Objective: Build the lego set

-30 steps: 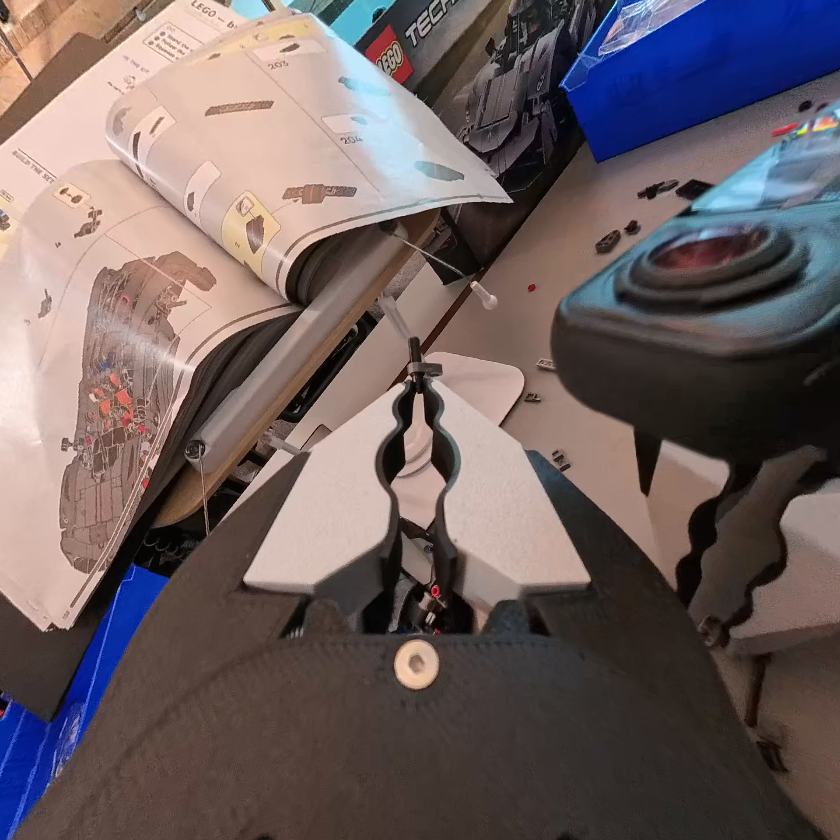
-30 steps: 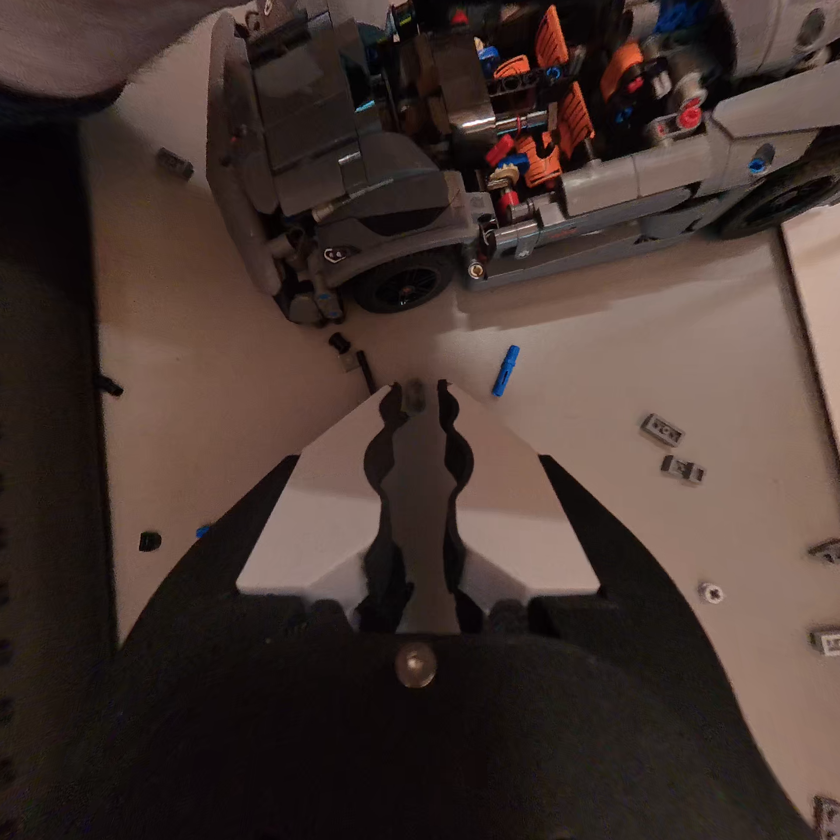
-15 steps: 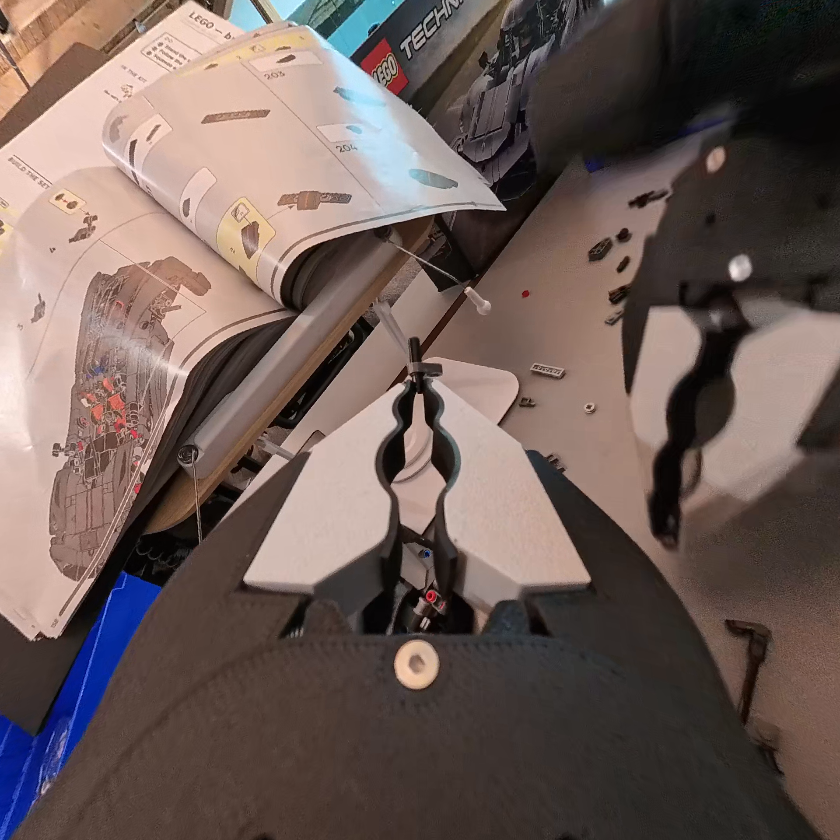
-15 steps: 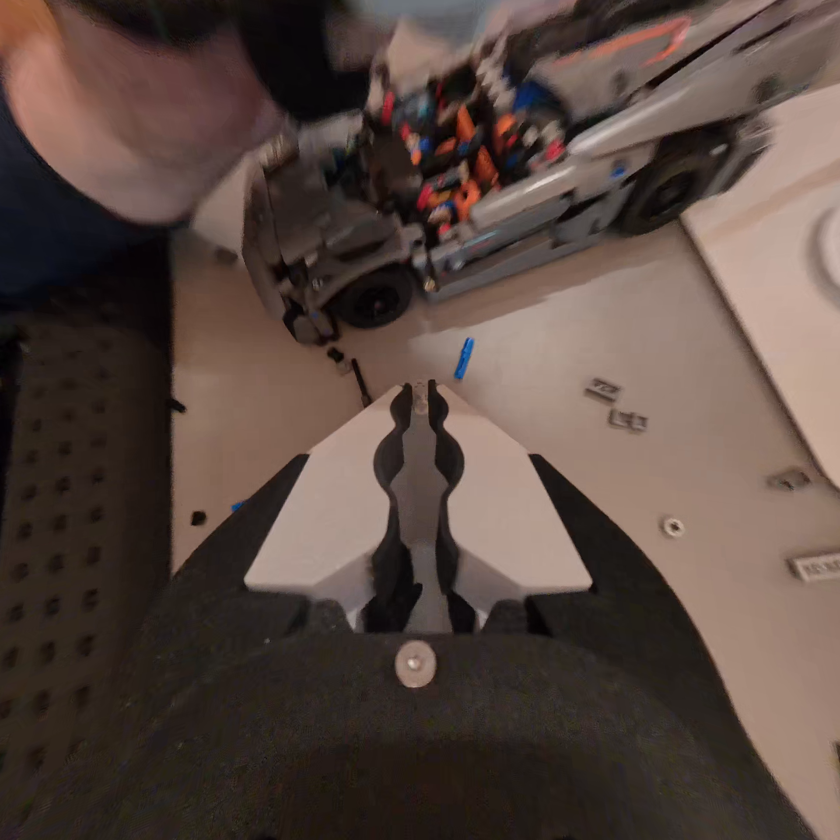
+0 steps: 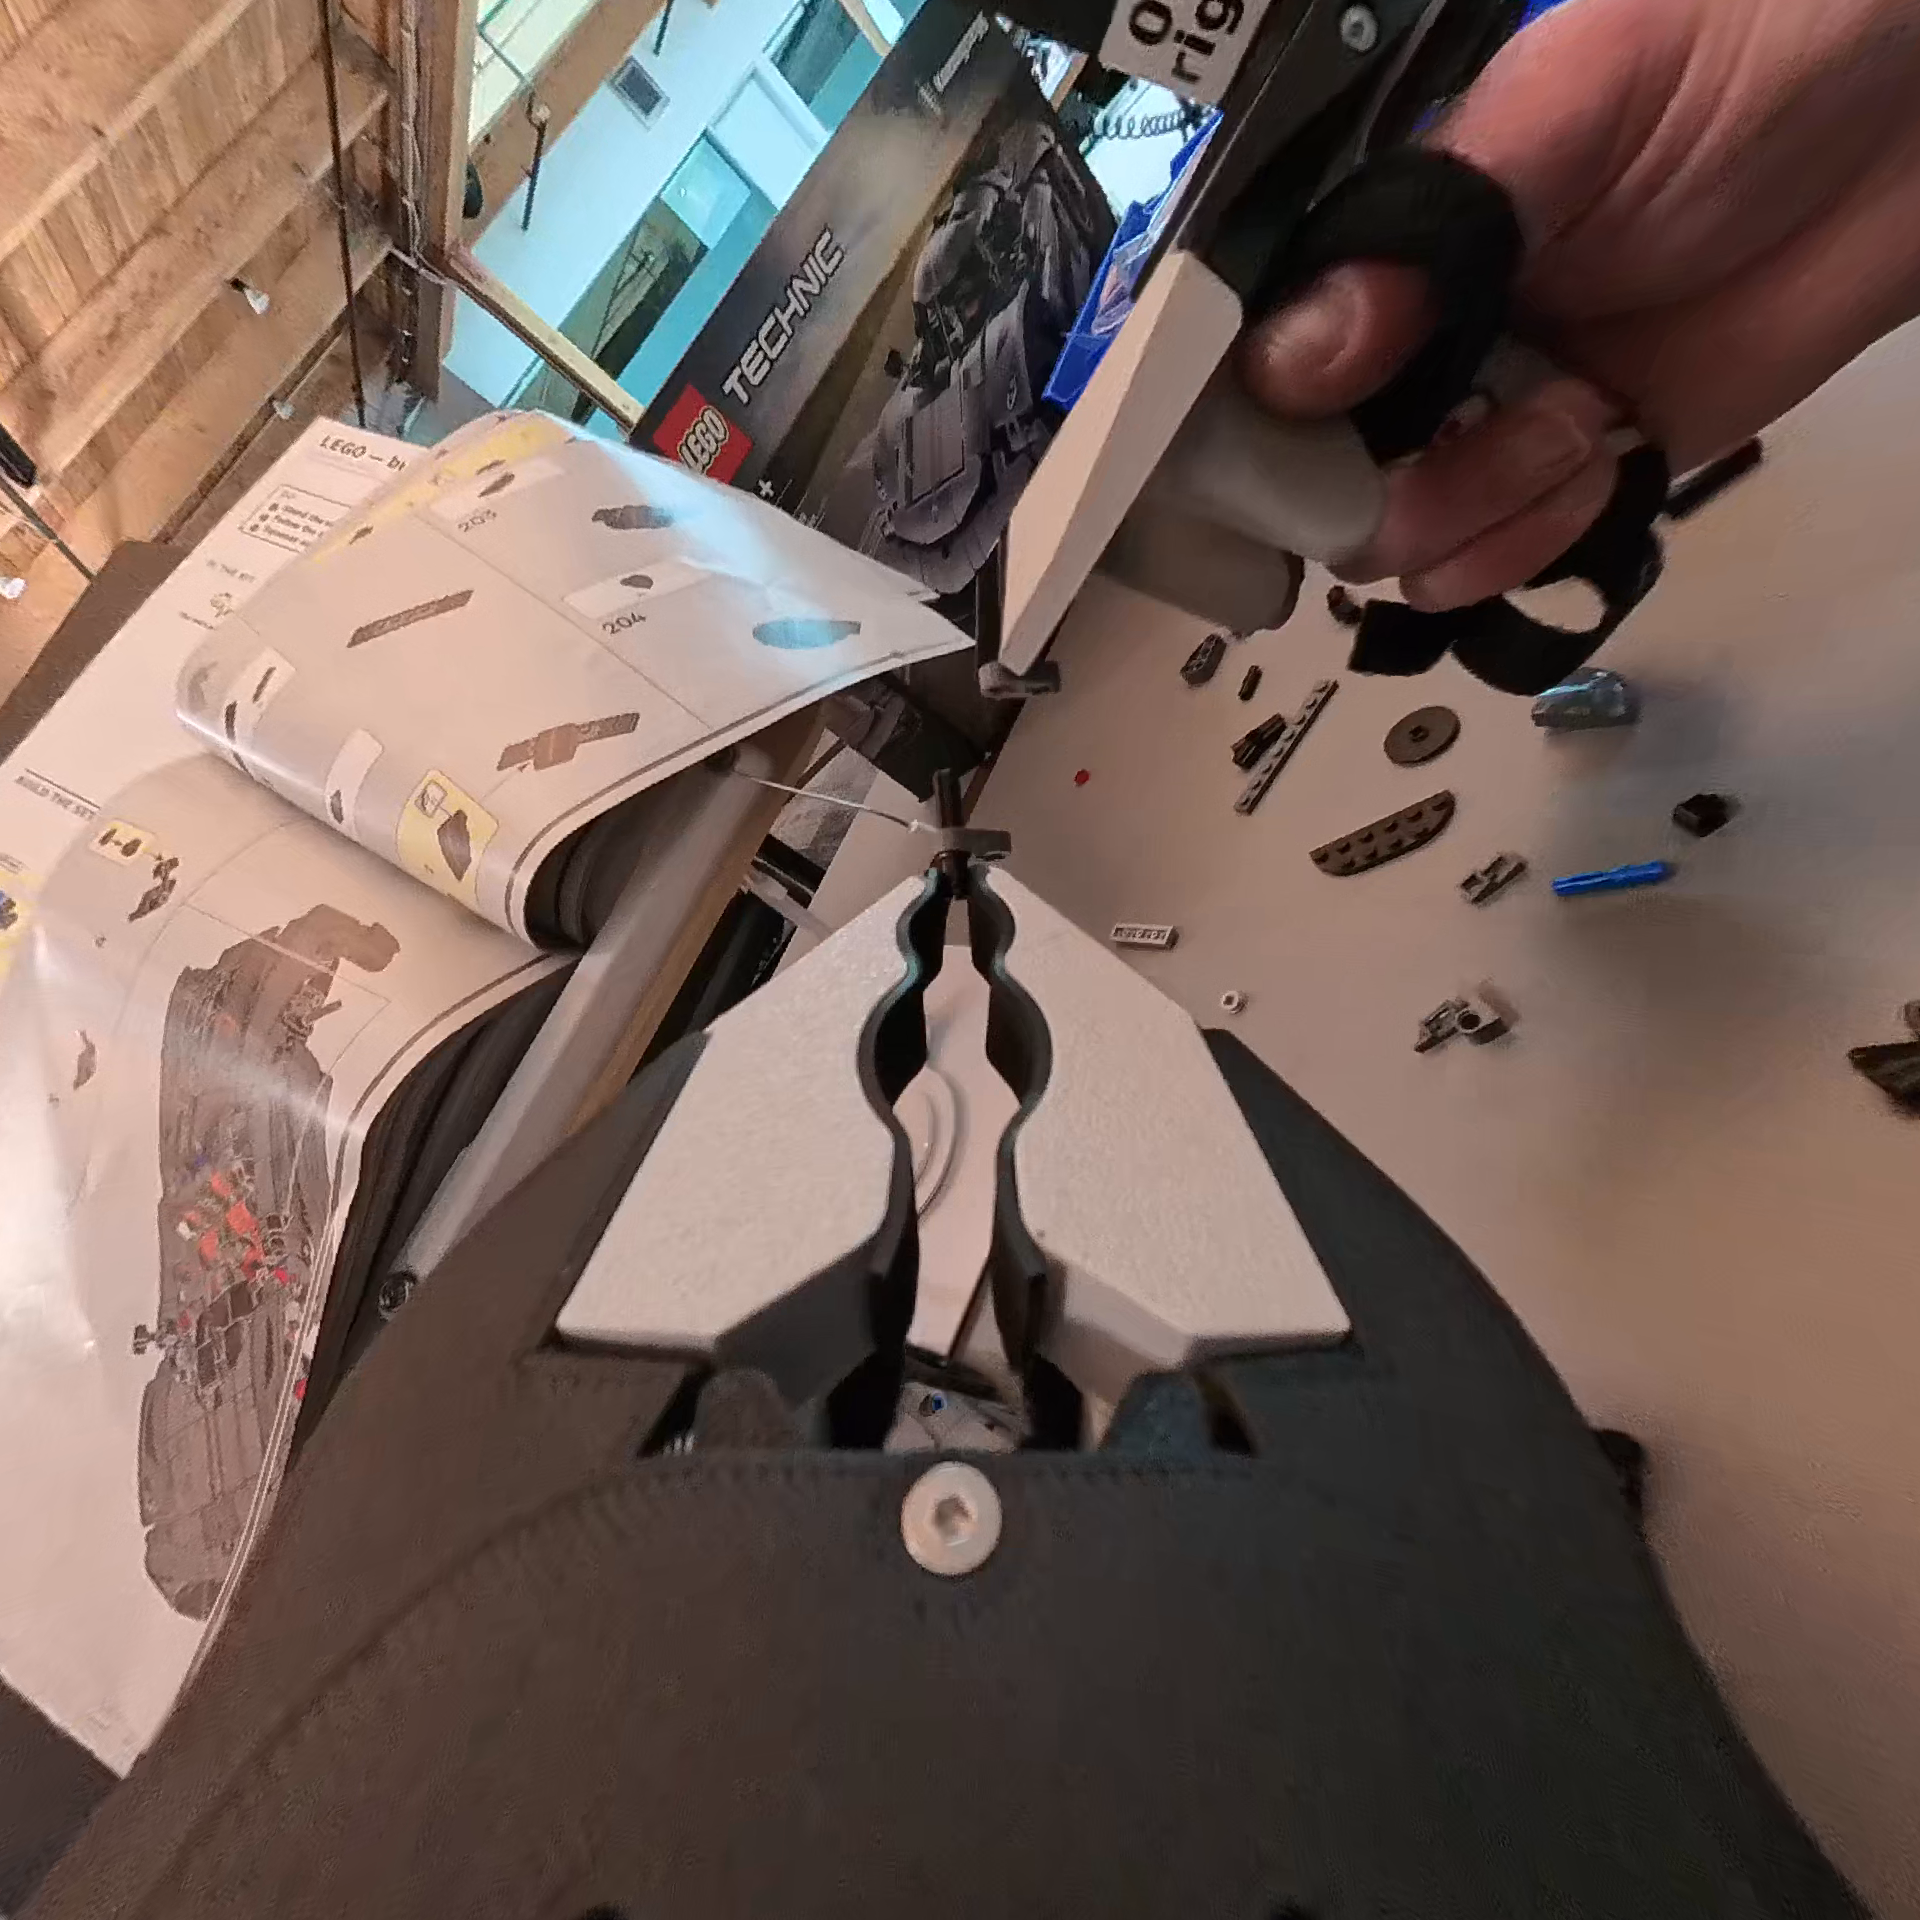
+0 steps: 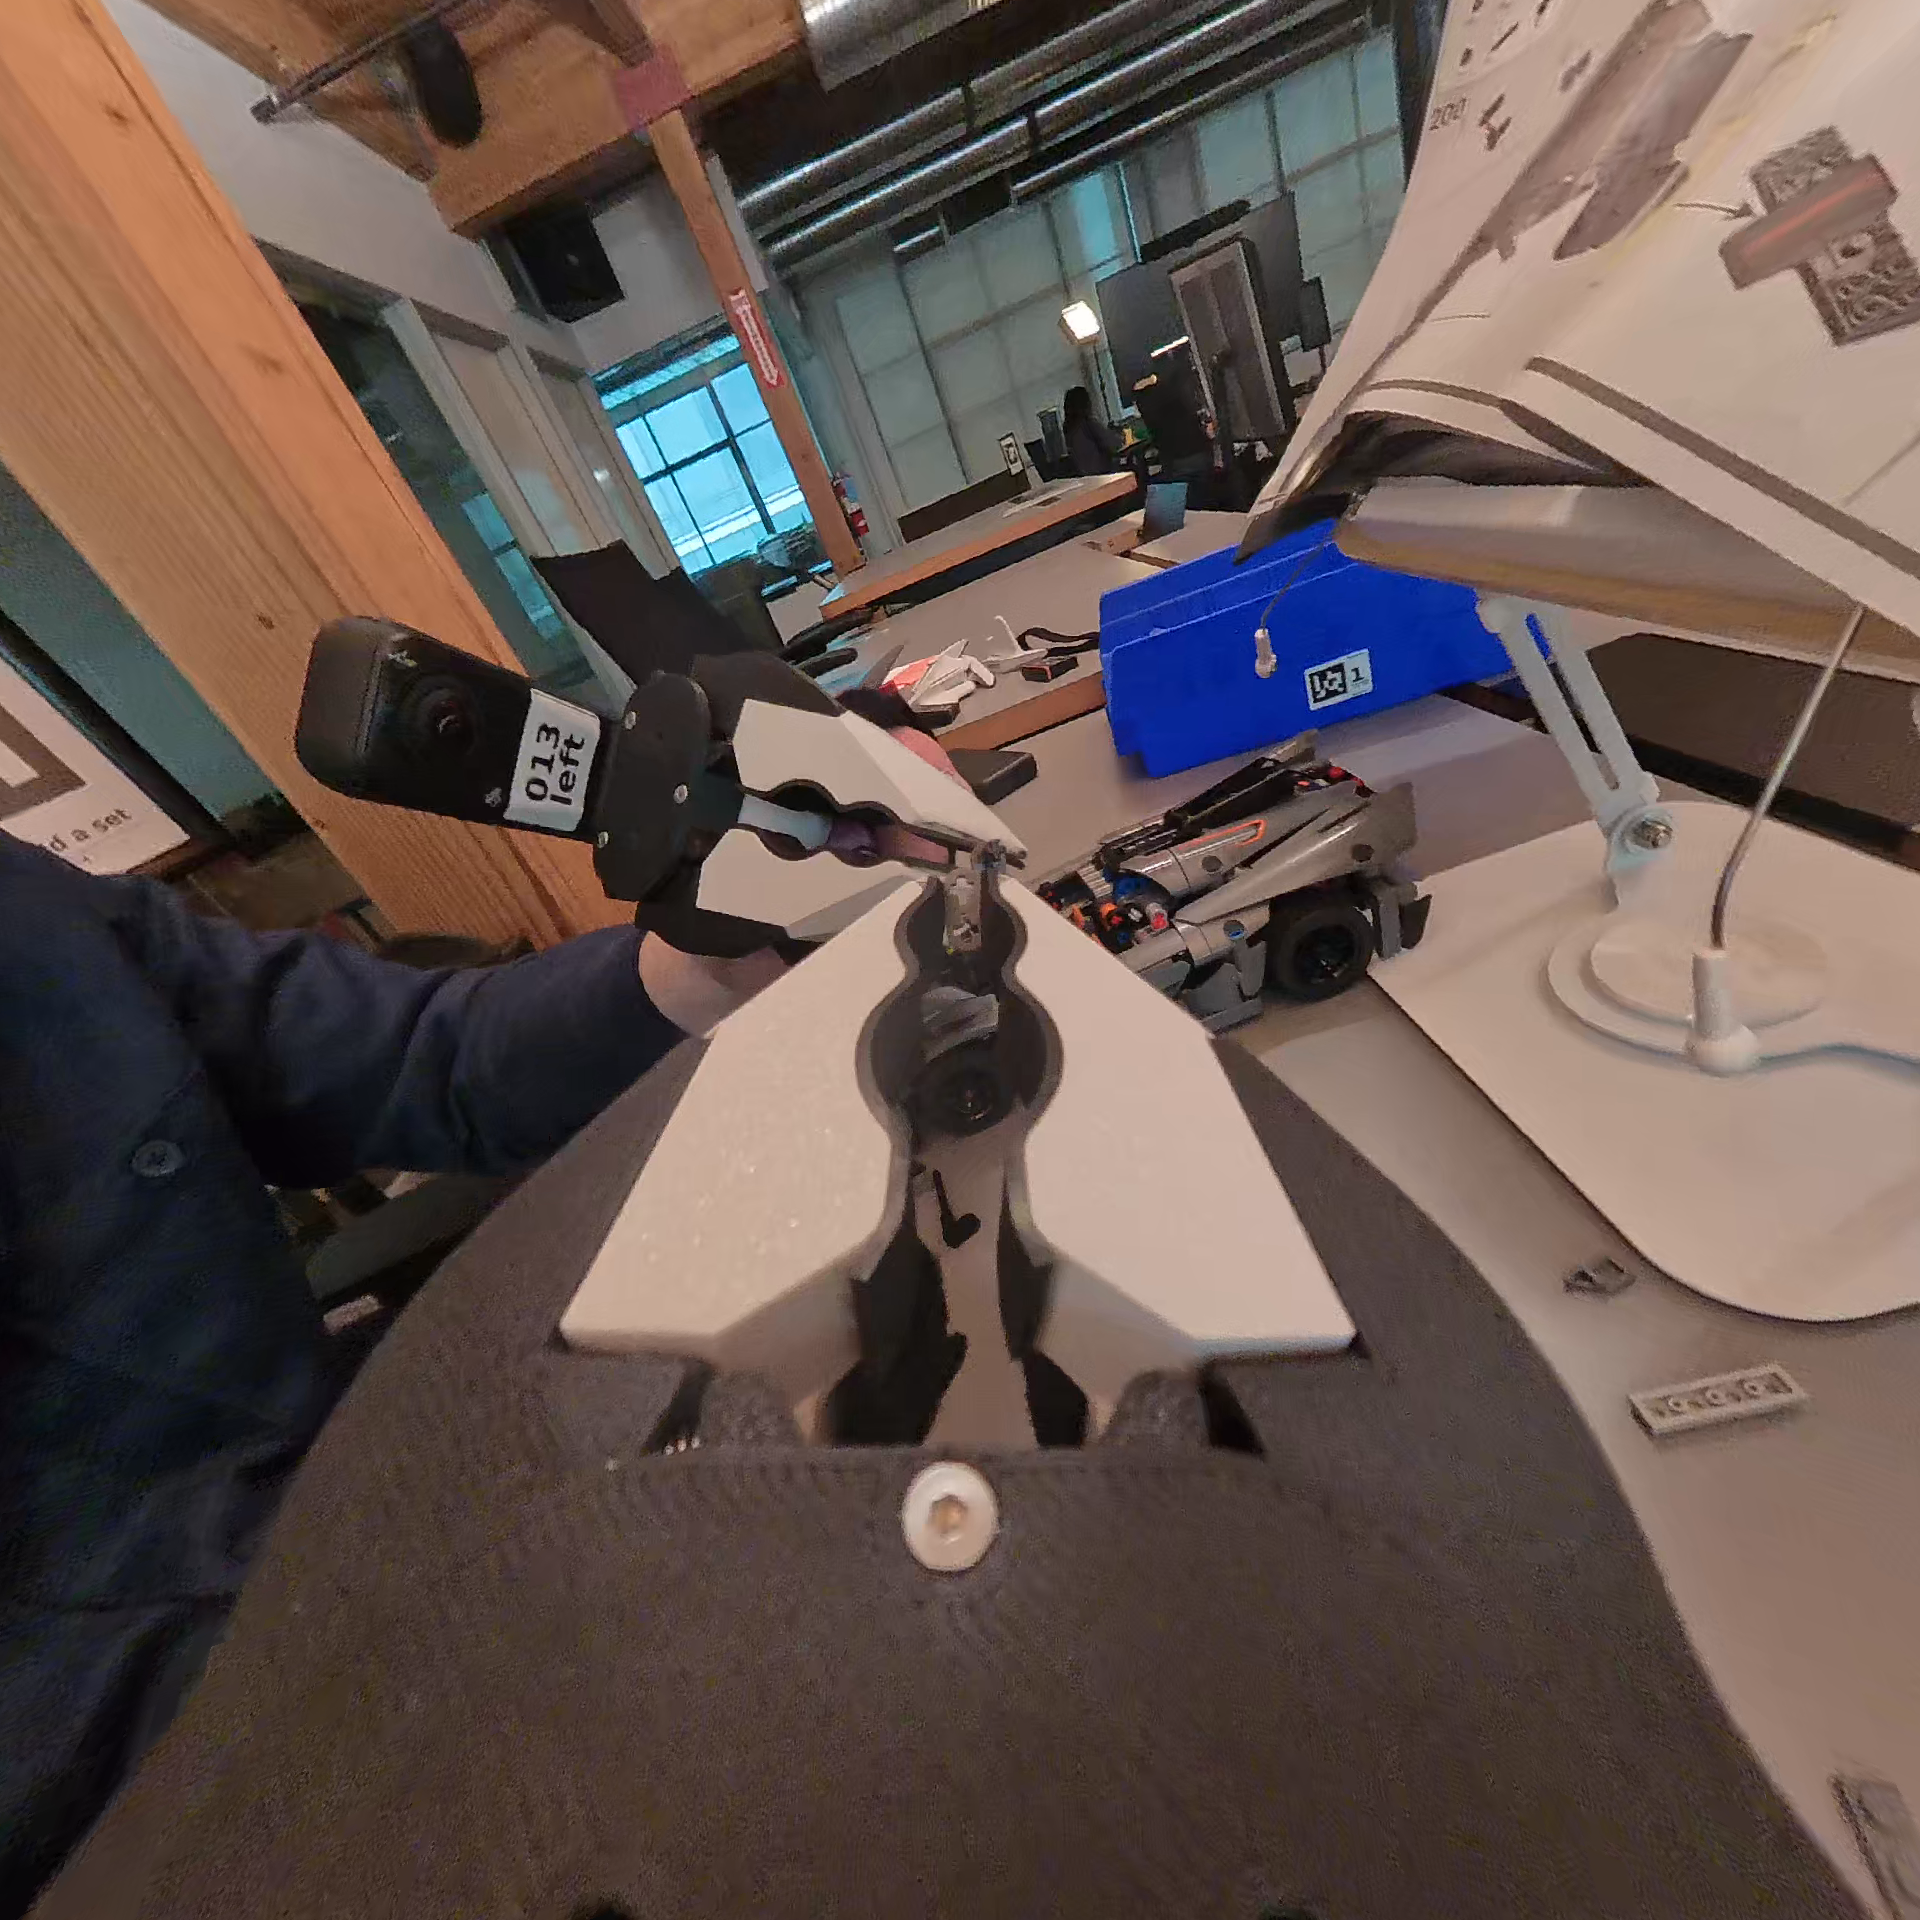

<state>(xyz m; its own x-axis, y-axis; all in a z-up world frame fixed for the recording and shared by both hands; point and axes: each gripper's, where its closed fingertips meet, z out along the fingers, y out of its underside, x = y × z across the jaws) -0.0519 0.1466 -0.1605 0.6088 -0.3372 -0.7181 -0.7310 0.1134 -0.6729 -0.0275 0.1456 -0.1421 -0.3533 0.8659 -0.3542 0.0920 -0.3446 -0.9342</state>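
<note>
My left gripper (image 5: 957, 875) is shut on a small black Lego piece (image 5: 954, 831) that sticks out past its tips. My right gripper (image 6: 968, 885) is shut on a small grey Lego piece (image 6: 961, 916). In the left wrist view the right gripper (image 5: 1023, 665), held by a hand, hangs just above and beyond the black piece, its grey piece (image 5: 1020, 681) a short gap away. In the right wrist view the left gripper (image 6: 987, 852) meets my tips from the left. The partly built grey Lego car (image 6: 1247, 904) stands on the table behind.
An open instruction booklet (image 5: 312, 831) rests on a stand to the left, with the Lego box (image 5: 883, 343) behind it. Loose pieces lie on the table (image 5: 1351, 1091): a blue pin (image 5: 1610, 878), a dark curved plate (image 5: 1382, 847), a disc (image 5: 1420, 732). A blue bin (image 6: 1299, 644) and the white stand base (image 6: 1704, 977) are nearby. Left and right tips are no more than a few centimetres apart. Both grippers' tips are roughly 20 cm from the partly built grey Lego car (image 6: 1247, 904).
My right gripper rose from the table near the car with the grey piece and swung up to face the left gripper. The left gripper kept its hold and hardly moved.
</note>
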